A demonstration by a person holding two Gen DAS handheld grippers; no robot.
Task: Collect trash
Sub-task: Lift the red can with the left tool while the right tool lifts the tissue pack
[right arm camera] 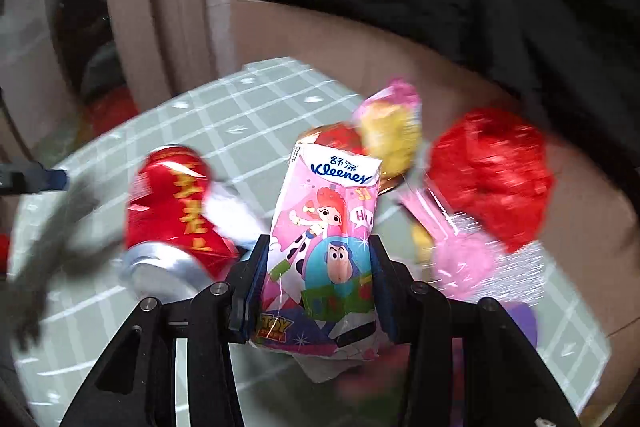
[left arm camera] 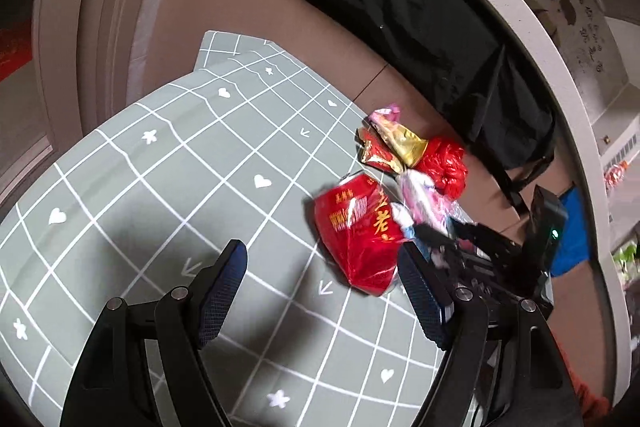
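Note:
My right gripper [right arm camera: 319,243] is shut on a pink Kleenex tissue pack [right arm camera: 324,227], which stands upright between the pads. A red drink can [right arm camera: 172,211] lies on its side to the left of it, and a crumpled red plastic bag [right arm camera: 492,175] sits to the right. A yellow and pink wrapper [right arm camera: 392,131] lies behind the pack. In the left wrist view my left gripper [left arm camera: 320,251] hangs open over the checked tablecloth [left arm camera: 160,167], nothing between its fingers. The red can [left arm camera: 352,227] lies just ahead of its right finger. The right gripper [left arm camera: 480,247] shows at the right with the pack [left arm camera: 420,199].
A gold and red wrapper [left arm camera: 384,147] and the red bag [left arm camera: 444,163] lie near the table's far edge. A large black bag [left arm camera: 400,7] sits on the brown surface beyond. More pink wrappers [right arm camera: 460,259] lie to the right of the right gripper.

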